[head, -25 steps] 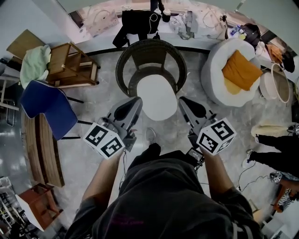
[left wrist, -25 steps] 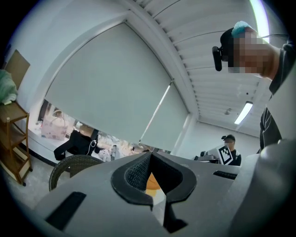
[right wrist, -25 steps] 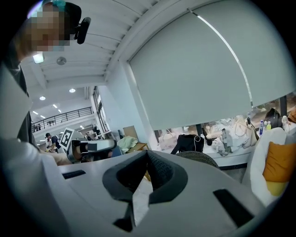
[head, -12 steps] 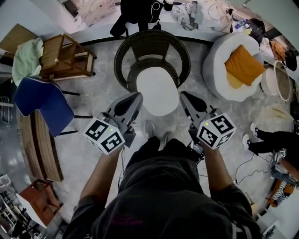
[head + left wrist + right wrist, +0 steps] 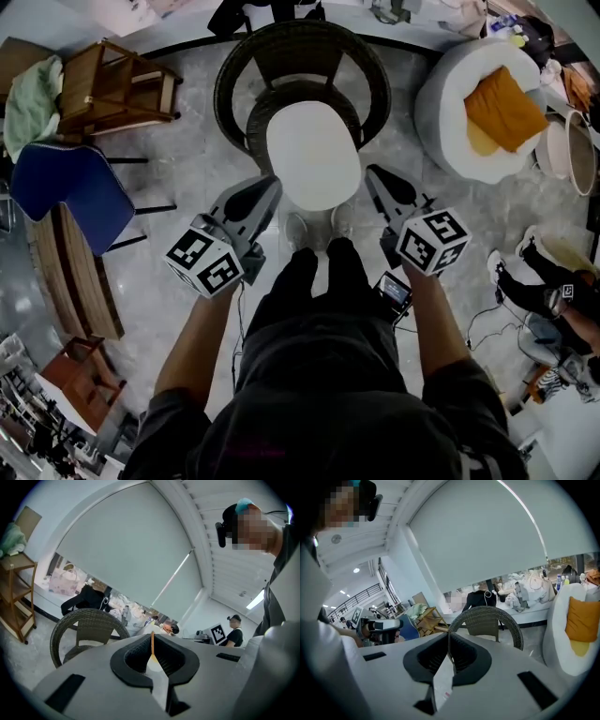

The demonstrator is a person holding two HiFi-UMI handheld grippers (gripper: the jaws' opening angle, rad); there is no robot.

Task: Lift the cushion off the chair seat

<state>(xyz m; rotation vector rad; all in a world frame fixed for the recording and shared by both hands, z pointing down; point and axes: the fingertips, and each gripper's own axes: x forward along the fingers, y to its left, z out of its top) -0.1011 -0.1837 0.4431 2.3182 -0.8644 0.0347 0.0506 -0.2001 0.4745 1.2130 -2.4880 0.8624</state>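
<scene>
Wicker in a dark weave forms the round-backed chair (image 5: 300, 56) at the top centre of the head view. The white oval cushion (image 5: 312, 155) lies flat on the chair seat and covers most of it. The dark seat rim shows only at the rear and along both sides.

The left gripper (image 5: 266, 185) points at the front-left edge of the cushion. The right gripper (image 5: 375, 176) points at the front-right edge. Each tip appears just beside the cushion edge, but contact cannot be confirmed from the head view.

In the left gripper view the jaws of the left gripper (image 5: 152, 635) are closed together with nothing between them, and the chair (image 5: 89, 625) stands ahead to the left. In the right gripper view the jaws of the right gripper (image 5: 449, 641) are likewise closed and empty, with the chair (image 5: 487, 618) directly ahead.

On the floor (image 5: 187, 159), the person's shoes (image 5: 314, 228) stand at the front edge of the seat, between the two grippers. A white armchair (image 5: 450, 112) holding an orange pillow (image 5: 506, 108) stands to the right of the chair. A blue seat (image 5: 66, 192) and a wooden rack (image 5: 117, 84) stand well apart to the left.
</scene>
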